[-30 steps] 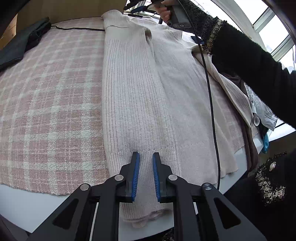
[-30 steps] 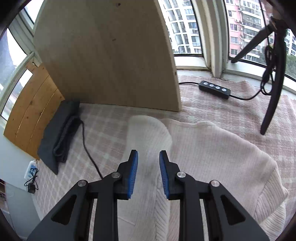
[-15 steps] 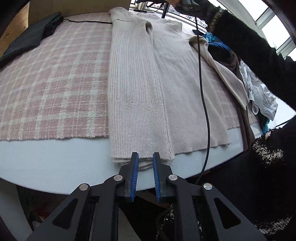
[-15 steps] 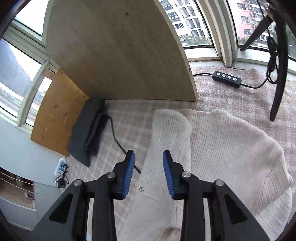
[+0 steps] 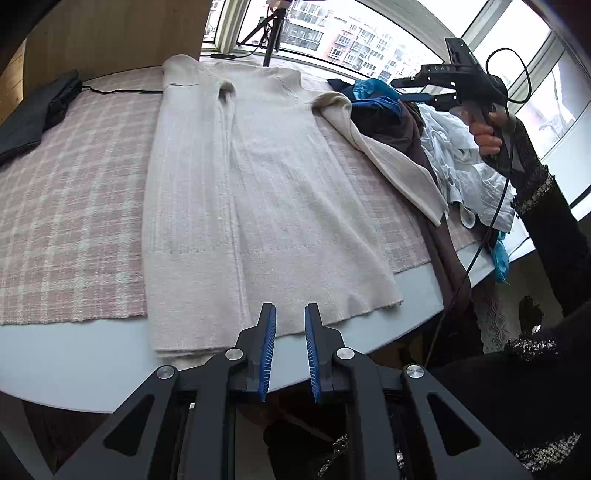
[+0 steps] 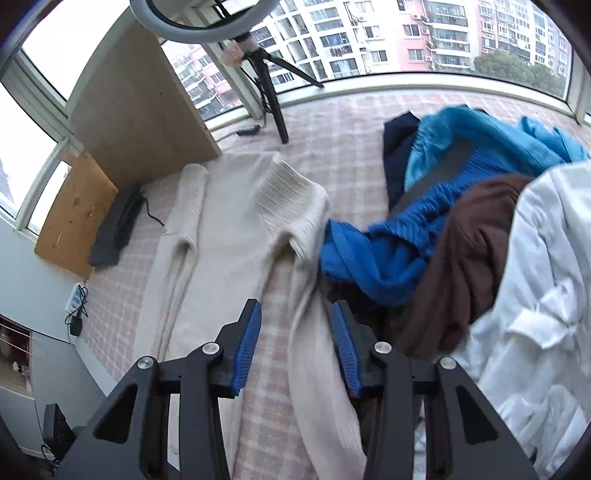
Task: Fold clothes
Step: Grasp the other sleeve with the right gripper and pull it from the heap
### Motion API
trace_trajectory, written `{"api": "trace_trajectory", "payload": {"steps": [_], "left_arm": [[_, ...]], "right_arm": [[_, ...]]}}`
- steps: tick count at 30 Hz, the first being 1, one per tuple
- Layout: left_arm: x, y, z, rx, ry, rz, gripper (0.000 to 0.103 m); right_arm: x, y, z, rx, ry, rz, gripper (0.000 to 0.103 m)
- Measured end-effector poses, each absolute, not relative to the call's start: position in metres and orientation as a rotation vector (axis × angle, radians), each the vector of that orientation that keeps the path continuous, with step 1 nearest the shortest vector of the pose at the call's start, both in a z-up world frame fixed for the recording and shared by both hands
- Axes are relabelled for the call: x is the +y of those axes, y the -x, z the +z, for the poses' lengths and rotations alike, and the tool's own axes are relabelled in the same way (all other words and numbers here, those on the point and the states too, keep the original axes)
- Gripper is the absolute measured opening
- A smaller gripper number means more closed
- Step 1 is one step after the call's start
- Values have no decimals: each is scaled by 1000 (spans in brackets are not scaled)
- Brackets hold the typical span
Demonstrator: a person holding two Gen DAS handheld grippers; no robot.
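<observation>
Lying flat on the pink checked cloth over the worktop, the cream sweater spreads before the left gripper and right gripper, both jaws parted and empty.

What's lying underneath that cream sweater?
Under the cream sweater lies a pink plaid cloth over a pale table. What's directly beneath the sweater's middle is covered.

Setting: a home, a high-rise flat's bay-window corner. Apartment blocks are showing through the curved windows; beneath those windows a pink plaid cloth is covering a table, with a heap of household clothes lying on it and a ring-light tripod standing at the sill.
</observation>
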State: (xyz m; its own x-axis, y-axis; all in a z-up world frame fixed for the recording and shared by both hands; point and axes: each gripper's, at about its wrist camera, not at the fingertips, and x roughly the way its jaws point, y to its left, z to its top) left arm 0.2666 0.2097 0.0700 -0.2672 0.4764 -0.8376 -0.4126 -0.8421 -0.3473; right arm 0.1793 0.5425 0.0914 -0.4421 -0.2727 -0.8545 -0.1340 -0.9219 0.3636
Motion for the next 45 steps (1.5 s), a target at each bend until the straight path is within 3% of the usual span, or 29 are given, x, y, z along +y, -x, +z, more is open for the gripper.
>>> {"api": "trace_trajectory", "payload": {"steps": [6, 13, 16, 19, 23, 24, 26, 27, 33, 35, 38, 40, 44, 45], "left_arm": [[252, -278, 61, -12, 1402, 2009, 14], [259, -276, 64, -2, 1408, 2011, 14], [256, -280, 67, -10, 1414, 2026, 14], [253, -282, 65, -33, 1424, 2045, 14], [249, -278, 65, -75, 1446, 2070, 14], [250, -276, 67, -74, 1443, 2079, 14], [251, -273, 71, -67, 1434, 2093, 14], [252, -272, 74, -62, 1429, 2099, 14], [261, -270, 79, -49, 1413, 2098, 14], [265, -270, 75, -44, 1417, 2085, 18], [274, -270, 71, -24, 1424, 2061, 19], [279, -269, 70, -22, 1420, 2049, 19], [285, -268, 70, -15, 1417, 2033, 19], [286, -268, 71, -13, 1415, 2031, 19]], "right_arm": [[544, -258, 42, -558, -1773, -2486, 40], [498, -283, 50, 39, -1765, -2661, 42], [477, -289, 51, 142, -1709, -2579, 53], [456, -286, 34, 382, -1744, -2522, 53], [456, -277, 10, 530, -1814, -2438, 53], [460, -275, 12, 517, -1804, -2432, 51], [478, -269, 21, 388, -1810, -2434, 30], [492, -264, 29, 273, -1813, -2435, 5], [611, -277, 108, -592, -1527, -2500, 6], [652, -291, 127, -881, -1377, -2516, 4], [703, -307, 143, -1205, -1236, -2518, 3], [714, -306, 142, -1224, -1289, -2561, 3], [687, -294, 132, -958, -1400, -2555, 8], [676, -287, 125, -865, -1448, -2551, 27]]}}
